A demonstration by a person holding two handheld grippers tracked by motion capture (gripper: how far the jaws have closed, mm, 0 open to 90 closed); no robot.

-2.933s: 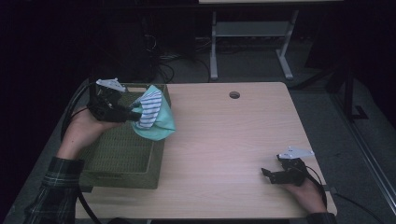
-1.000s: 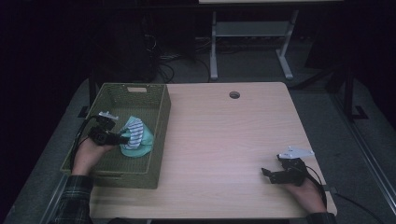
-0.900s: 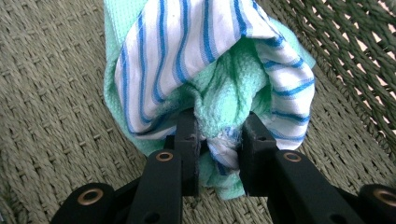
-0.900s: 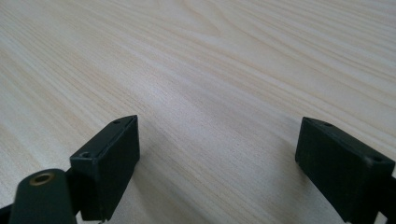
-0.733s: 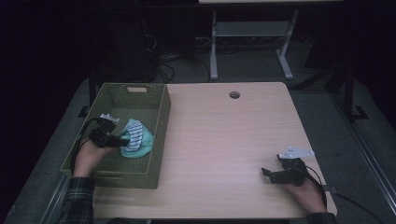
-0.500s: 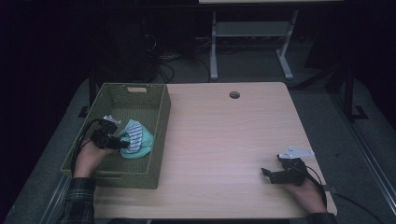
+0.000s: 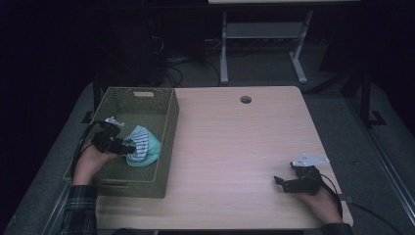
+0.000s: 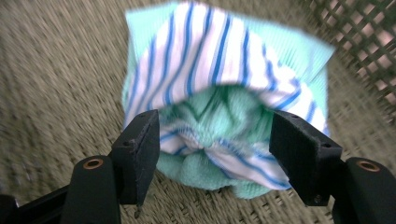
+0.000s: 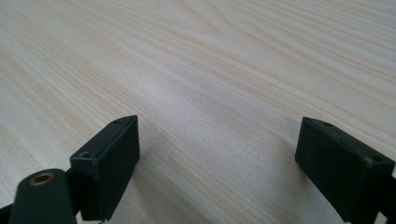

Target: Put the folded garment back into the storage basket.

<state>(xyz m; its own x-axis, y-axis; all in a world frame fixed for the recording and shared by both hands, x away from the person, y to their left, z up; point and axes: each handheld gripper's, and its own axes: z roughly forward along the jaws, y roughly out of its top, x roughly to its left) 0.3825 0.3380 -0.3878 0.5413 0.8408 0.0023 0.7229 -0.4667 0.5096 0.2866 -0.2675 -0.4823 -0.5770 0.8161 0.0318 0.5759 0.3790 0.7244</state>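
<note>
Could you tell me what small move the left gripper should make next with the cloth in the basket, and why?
Probably draw the left gripper back and up. Its jaws have just been opening; the striped cloth lies on the basket floor between them, seemingly unpinched, so the drop looks done.

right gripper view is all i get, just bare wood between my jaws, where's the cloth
Observer: The striped cloth lies in the green basket at the table's left edge.
Operator: is the other gripper holding it
Observer: No. The left gripper has just been opening its jaws; the cloth bunches between them, and the pads do not press it.
Operator: is it down on the basket floor
Observer: Yes, in the left gripper view it rests on the woven bottom near a lattice wall.
Operator: and where am i
Observer: The right gripper rests on the table near its front right corner, jaws open.
</note>
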